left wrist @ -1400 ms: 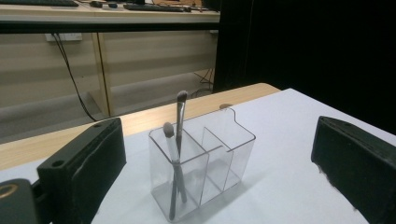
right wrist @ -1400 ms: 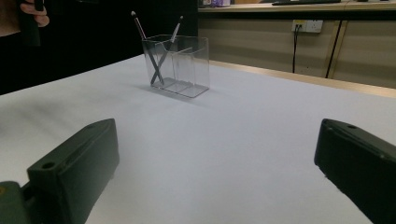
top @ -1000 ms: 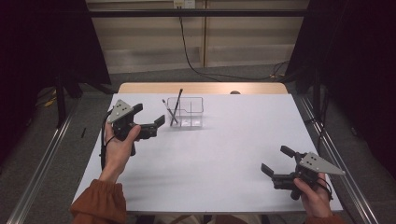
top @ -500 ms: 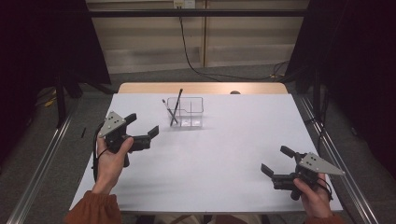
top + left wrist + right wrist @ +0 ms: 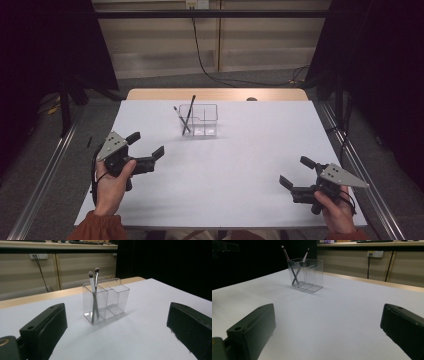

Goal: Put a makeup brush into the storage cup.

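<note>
Clear organizer [image 5: 199, 120] mid-table, open tabletop [image 5: 240, 165] around

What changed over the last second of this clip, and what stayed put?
The left gripper drew back from beside the clear organizer toward the person's near-left side of the table, jaws open and empty throughout. Nothing was grasped or released. The right gripper kept its place at the near right, open. The two brushes remained crossed in the organizer's end compartment.

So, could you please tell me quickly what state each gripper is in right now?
Left gripper: open, holding nothing.
Right gripper: open, holding nothing.
</note>
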Tool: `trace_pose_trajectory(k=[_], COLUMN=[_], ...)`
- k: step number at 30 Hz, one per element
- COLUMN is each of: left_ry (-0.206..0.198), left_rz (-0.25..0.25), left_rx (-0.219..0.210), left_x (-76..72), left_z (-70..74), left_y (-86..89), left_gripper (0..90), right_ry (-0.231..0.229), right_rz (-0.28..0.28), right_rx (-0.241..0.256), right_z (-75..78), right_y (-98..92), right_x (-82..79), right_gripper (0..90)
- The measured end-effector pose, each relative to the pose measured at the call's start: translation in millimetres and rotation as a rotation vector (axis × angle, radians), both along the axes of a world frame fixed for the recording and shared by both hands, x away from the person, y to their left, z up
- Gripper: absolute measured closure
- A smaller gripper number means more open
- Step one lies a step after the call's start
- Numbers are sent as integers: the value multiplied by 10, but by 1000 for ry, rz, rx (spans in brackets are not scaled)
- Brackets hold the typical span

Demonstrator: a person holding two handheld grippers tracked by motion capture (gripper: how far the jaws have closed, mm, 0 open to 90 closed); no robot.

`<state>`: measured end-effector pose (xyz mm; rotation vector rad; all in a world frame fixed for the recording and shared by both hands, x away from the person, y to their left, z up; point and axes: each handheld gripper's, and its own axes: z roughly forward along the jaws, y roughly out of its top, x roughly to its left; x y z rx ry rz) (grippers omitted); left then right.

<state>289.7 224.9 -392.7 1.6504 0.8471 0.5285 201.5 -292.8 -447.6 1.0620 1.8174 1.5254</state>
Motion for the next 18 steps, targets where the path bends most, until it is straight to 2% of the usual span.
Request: trace_pose_trajectory(k=[6,18], left_ry=[-11,4], left_rz=[16,28], left_rx=[5,3], left_x=[-142,-364], left_z=[-55,-150], left_y=[70,184], left_gripper=[29,29], right_ry=[-1,1], right_rz=[-3,-5], right_rx=[3,1], right_z=[-1,1], right_y=[-2,-1], right_x=[-5,-17], right_gripper=[0,0])
